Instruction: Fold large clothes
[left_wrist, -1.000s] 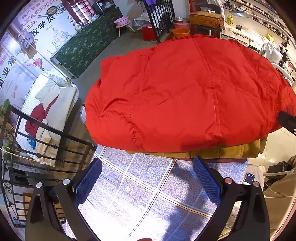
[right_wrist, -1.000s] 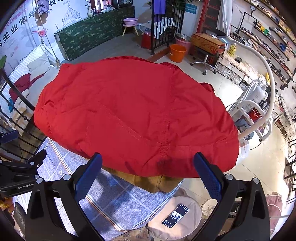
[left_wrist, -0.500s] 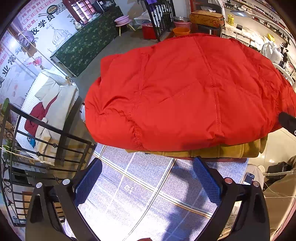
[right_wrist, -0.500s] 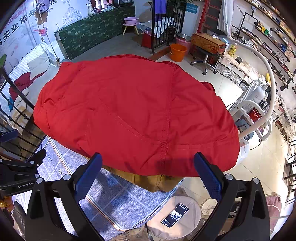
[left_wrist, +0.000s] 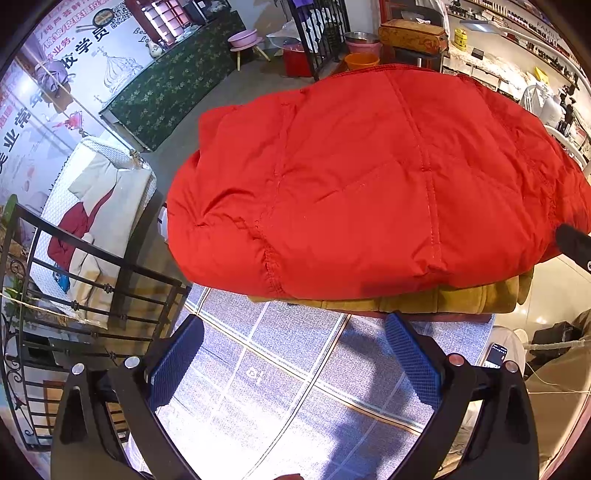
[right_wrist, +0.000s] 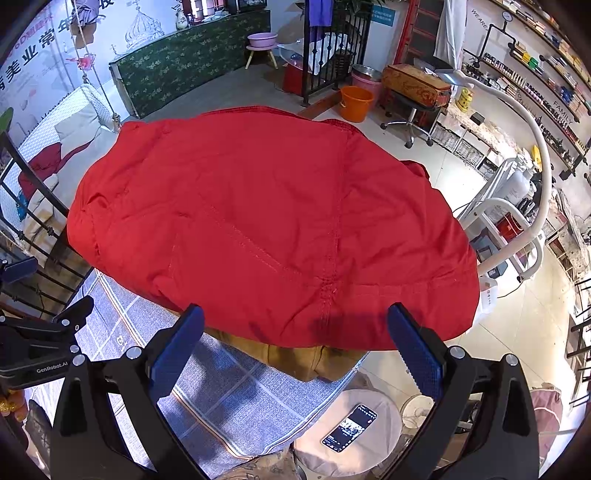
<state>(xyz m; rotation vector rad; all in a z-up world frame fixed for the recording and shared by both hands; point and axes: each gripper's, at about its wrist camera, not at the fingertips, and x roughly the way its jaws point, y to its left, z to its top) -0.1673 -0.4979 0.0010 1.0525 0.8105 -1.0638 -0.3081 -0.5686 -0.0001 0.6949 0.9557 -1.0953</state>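
Observation:
A folded red padded jacket (left_wrist: 369, 184) lies on top of a tan garment (left_wrist: 424, 299) on a table with a blue checked cloth (left_wrist: 295, 369). My left gripper (left_wrist: 295, 332) is open and empty, held just short of the jacket's near edge. In the right wrist view the jacket (right_wrist: 266, 221) fills the middle, with the tan garment (right_wrist: 306, 360) showing under its near edge. My right gripper (right_wrist: 295, 325) is open and empty at that near edge. The left gripper's body (right_wrist: 40, 339) shows at the left there.
A black iron railing (left_wrist: 74, 288) stands left of the table. A stool with a phone (right_wrist: 349, 428) sits below the table's right corner. A white stand (right_wrist: 517, 229) is to the right. Buckets (right_wrist: 356, 103) and a green-covered counter (right_wrist: 192, 62) are far behind.
Both grippers have stayed open and nearly still. The jacket sits slightly lower and closer in the left wrist view than a second ago.

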